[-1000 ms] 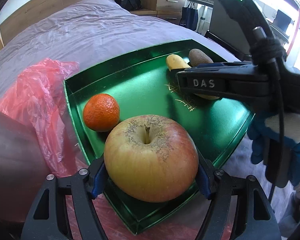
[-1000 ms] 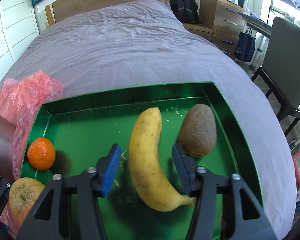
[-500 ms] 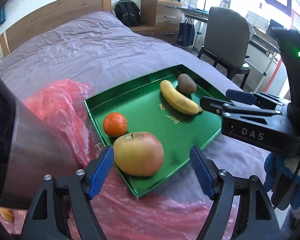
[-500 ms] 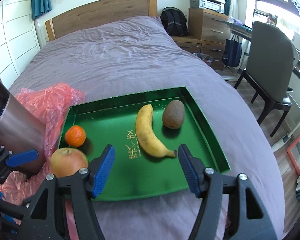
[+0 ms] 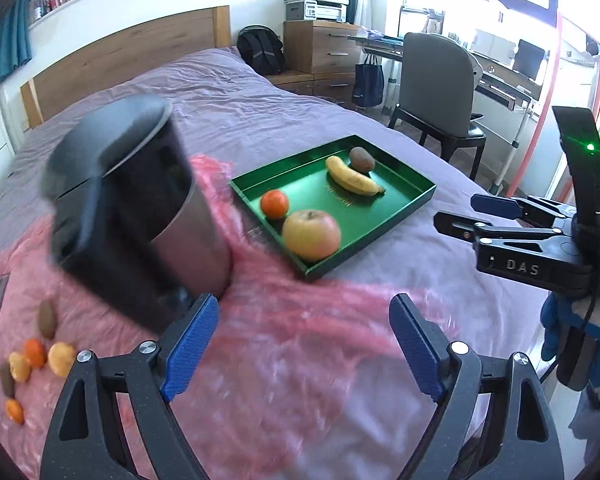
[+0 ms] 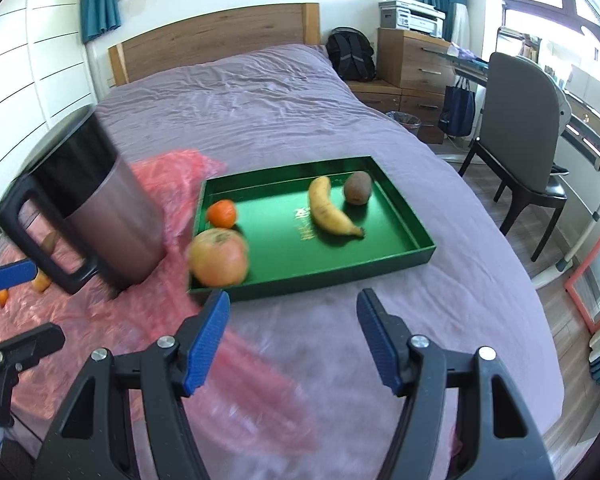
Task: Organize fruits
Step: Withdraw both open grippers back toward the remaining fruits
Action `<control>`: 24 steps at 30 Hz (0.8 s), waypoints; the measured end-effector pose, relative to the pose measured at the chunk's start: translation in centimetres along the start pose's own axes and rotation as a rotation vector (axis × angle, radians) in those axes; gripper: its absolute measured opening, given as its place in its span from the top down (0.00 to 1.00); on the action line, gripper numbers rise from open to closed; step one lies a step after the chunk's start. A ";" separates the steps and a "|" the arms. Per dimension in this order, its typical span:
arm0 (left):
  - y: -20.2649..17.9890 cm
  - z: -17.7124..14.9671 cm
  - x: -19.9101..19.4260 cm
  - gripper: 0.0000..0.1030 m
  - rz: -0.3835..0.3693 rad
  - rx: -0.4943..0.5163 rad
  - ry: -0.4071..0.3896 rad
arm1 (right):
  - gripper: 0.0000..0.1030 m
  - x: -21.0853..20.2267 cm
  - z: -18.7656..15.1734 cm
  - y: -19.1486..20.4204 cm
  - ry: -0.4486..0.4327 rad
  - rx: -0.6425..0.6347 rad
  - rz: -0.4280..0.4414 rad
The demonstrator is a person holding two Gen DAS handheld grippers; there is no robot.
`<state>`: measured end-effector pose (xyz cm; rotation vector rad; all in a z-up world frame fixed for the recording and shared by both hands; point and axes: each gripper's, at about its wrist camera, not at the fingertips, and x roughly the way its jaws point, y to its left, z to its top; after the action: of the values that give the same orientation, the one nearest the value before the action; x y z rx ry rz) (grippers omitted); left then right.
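A green tray (image 5: pixel 414 204) (image 6: pixel 420 240) lies on the purple bed. In it are an apple (image 5: pixel 311 235) (image 6: pixel 219 257), a mandarin (image 5: pixel 274 204) (image 6: pixel 221 213), a banana (image 5: pixel 352 176) (image 6: pixel 328 208) and a kiwi (image 5: pixel 362 159) (image 6: pixel 357 187). My left gripper (image 5: pixel 300 348) is open and empty, held back over the pink plastic sheet (image 5: pixel 280 352). My right gripper (image 6: pixel 294 340) is open and empty, in front of the tray; it also shows at the right of the left wrist view (image 5: pixel 480 210). Several small fruits (image 5: pixel 32 356) lie on the sheet at far left.
A steel mug with a black handle (image 5: pixel 132 216) (image 6: pixel 88 208) stands on the pink sheet left of the tray. A chair (image 6: pixel 524 120), desk and drawers stand to the right of the bed. The wooden headboard (image 6: pixel 220 40) is at the back.
My left gripper let go of the apple in the tray and pulled back. My right gripper let go of the banana and pulled back too. Both now sit well short of the tray.
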<state>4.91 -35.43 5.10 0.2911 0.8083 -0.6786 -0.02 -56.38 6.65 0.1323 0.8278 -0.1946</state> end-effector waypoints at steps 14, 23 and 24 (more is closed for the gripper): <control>10.0 -8.9 -9.0 0.19 0.143 -0.107 -0.025 | 0.10 -6.9 -4.1 12.6 -0.032 -0.126 0.154; 18.3 -14.0 -11.1 0.19 0.231 -0.225 -0.037 | 0.10 -6.9 -5.4 20.4 -0.025 -0.190 0.253; 19.5 -14.7 -11.3 0.19 0.243 -0.244 -0.037 | 0.10 -6.7 -5.5 21.2 -0.026 -0.196 0.262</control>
<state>3.79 -8.55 3.52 0.1517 0.7962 -0.3524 -3.65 -33.85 8.82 0.0529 0.7912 0.1316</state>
